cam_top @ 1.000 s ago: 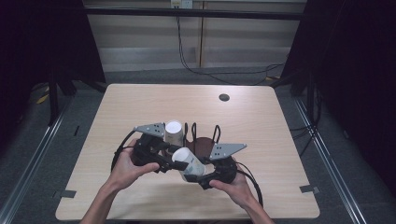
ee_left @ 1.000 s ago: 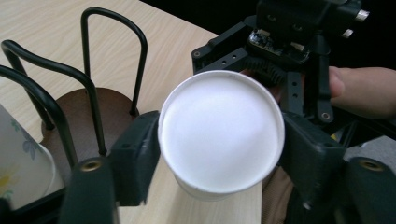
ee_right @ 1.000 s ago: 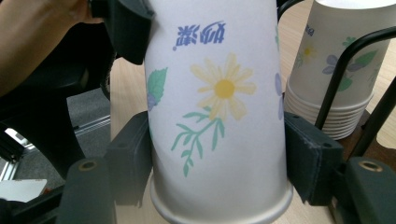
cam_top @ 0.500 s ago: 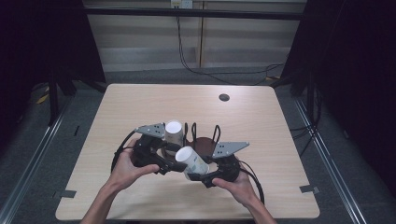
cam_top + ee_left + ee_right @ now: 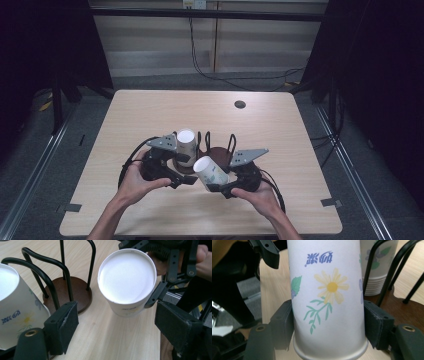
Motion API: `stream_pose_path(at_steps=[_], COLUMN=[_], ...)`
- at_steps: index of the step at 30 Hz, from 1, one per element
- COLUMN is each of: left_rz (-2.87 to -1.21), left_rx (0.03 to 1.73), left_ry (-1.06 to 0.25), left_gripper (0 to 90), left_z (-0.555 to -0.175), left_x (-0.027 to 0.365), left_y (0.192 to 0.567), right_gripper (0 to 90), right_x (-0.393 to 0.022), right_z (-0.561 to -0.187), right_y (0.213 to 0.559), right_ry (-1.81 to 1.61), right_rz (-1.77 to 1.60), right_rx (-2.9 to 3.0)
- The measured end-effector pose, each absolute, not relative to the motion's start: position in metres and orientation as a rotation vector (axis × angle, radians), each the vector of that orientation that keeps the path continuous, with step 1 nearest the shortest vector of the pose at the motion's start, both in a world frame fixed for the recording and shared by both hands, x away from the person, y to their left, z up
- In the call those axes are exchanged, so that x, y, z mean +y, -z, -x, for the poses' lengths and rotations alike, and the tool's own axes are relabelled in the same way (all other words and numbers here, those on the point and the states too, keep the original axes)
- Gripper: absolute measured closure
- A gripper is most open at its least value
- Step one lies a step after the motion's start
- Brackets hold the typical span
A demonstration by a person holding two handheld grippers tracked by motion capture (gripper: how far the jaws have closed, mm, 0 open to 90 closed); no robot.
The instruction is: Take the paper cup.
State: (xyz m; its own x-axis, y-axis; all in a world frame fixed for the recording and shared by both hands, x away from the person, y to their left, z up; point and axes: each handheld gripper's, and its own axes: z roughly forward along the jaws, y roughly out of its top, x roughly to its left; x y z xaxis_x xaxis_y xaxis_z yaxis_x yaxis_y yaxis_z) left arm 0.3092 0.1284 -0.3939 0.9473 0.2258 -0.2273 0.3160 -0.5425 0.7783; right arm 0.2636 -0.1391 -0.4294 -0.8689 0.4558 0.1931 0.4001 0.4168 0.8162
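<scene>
While both hands work close to the near edge, the table, a pale wooden top, carries everything, with a small dark round spot far off toward its back edge. Near the middle of it stands a rack with a round brown base and black wire loops rising from it. Beside those loops, on the person's left, sits a stack of paper cups, upside down and printed with flowers; in the right gripper view the stacked rims show behind a wire loop.

A single paper cup with a yellow flower and green sprigs is held above the table in front of the rack, tilted, its white bottom turned up and toward the left hand. The right claw is clamped on it, one black pad pressed against each side of the cup just above its rolled rim.

The left claw stands apart with nothing between its pads; its jaws have just been opening. It sits low over the table, just beside the stack, and in its own view the white bottom of the held cup lies ahead, clear of both pads.
</scene>
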Motion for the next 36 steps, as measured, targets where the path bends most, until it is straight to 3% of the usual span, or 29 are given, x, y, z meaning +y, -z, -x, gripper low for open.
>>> stream_pose_path(at_steps=[36], left_rz=[-2.235], left_rx=[0.33], left_ry=[0.099], left_gripper=[21.7], left_z=[-0.303], left_x=[0.117], left_y=[0.405], right_gripper=[32.4], right_x=[-0.142], right_z=[-0.262], right_y=[0.416], right_ry=[-1.173], right_rz=[-0.691], right_rx=[2.779])
